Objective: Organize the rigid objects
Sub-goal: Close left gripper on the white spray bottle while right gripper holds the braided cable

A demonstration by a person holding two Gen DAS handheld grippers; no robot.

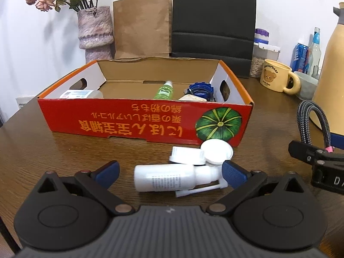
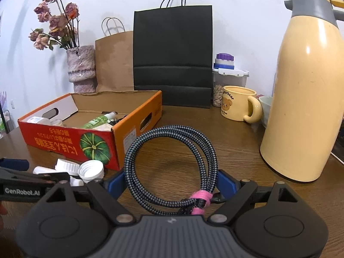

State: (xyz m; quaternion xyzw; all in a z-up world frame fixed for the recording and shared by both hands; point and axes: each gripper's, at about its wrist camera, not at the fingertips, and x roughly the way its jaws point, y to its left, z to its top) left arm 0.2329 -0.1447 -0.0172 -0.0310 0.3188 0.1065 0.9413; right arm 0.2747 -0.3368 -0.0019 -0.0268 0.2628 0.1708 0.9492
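On the brown table [image 1: 43, 142], seen from the left wrist, the left gripper [image 1: 169, 175] stands with its jaws spread wide and nothing clamped; a white spray bottle [image 1: 165, 177] lies on its side between the blue pads [image 1: 233, 173], its nozzle end close to the right-hand pad, though contact cannot be told. Just beyond it lie a white jar [image 1: 187, 155] on its side and a white cap [image 1: 218, 151], both right in front of the red box [image 1: 129, 119]. That box stands open, holding a green bottle [image 1: 164, 90], a blue ring [image 1: 200, 89] and a labelled white container [image 1: 81, 93]. At the right edge the right gripper [image 1: 322, 163] shows in part, with the braided cable [image 1: 314, 118] looping up from it. Behind the box stand a vase [image 1: 95, 28], a brown bag [image 1: 142, 25], a black bag [image 1: 214, 21], a yellow mug [image 1: 277, 75] and a cream jug [image 1: 331, 75]. From the right wrist, the right gripper [image 2: 172, 182] has its jaws wide, and the coiled cable [image 2: 172, 150], bound with pink tape [image 2: 201, 200], fills the gap between the pads; the loop's sides lie against both, so it looks grasped. The coil rises ahead of the fingers, just right of the box [image 2: 68, 142]. The cap [image 2: 91, 169] and jar [image 2: 66, 166] lie to the left, by the left gripper [image 2: 28, 182]. The jug [image 2: 305, 99] stands to the right, well apart from the cable.
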